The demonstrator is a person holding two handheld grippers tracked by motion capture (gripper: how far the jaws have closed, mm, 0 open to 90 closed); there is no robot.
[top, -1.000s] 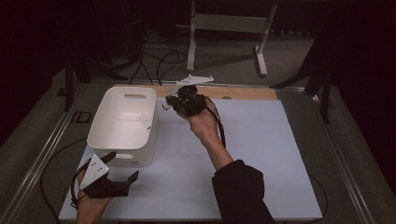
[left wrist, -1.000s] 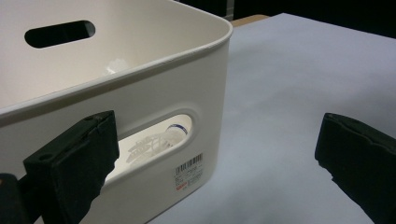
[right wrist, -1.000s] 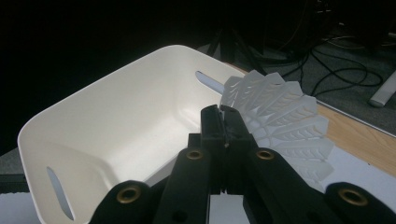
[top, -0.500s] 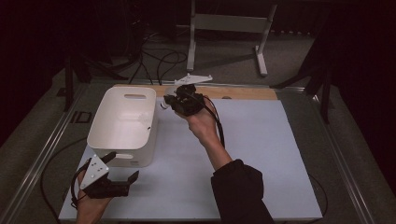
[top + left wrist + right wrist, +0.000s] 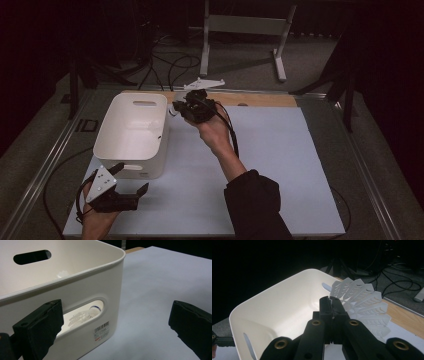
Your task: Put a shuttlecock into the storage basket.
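Observation:
A white bin (image 5: 131,169) with handle slots stands at the left of the table. My right gripper (image 5: 176,107) hovers at the bin's far right rim, shut on the skirt of a white plastic shuttlecock (image 5: 364,305). In the right gripper view the jaw tips (image 5: 332,302) sit over the bin's (image 5: 274,302) hollow. My left gripper (image 5: 133,177) rests open near the bin's front wall, with nothing between its jaws (image 5: 115,322). Through the front handle slot another shuttlecock (image 5: 85,315) lies inside the bin (image 5: 75,282).
The bin stands on a white mat (image 5: 280,165) that covers the table. A wooden strip (image 5: 260,99) runs along the back edge. Behind the table a metal stand (image 5: 240,25) and cables (image 5: 170,65) lie on the floor.
My right gripper has edged slightly left toward the bin with the shuttlecock in it. The left gripper has stayed put.

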